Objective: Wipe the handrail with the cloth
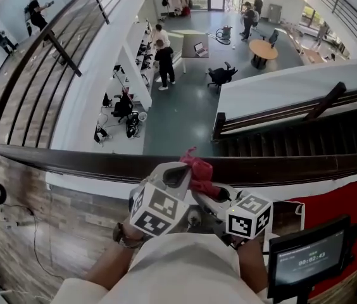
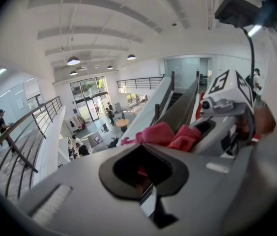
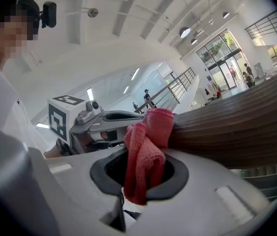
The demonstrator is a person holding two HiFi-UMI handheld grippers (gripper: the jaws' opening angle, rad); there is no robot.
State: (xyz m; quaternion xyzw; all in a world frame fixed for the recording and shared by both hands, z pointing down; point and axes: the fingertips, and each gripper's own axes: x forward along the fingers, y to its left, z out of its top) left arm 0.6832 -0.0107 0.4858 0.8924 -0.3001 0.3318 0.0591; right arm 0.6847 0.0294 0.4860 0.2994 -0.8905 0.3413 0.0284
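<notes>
The right gripper is pinching the cloth. Its jaws are pressing together on a red fold that is running up through the hollow between them and bunching into a wad past the tips. The left gripper is also closing its jaws. A sliver of red is showing in its hollow, so it seems to be catching an edge of the same cloth, though less surely than the right.

Both grippers are pointing away from the person, side by side with their tips almost meeting. The wad is sitting just beyond both sets of tips, on the far side, and pressing against the dark wooden handrail.

The handrail is running left to right across the scene, square to the line of the jaws. It is stretching well away on both sides of the cloth. Any wiping stroke is therefore going to be sideways along the rail, not forward. Judging by its fuller hold, the right gripper is looking better placed to drag the cloth.

Past the rail, an open hall floor is lying far below. A small screen is standing near the person's right.
</notes>
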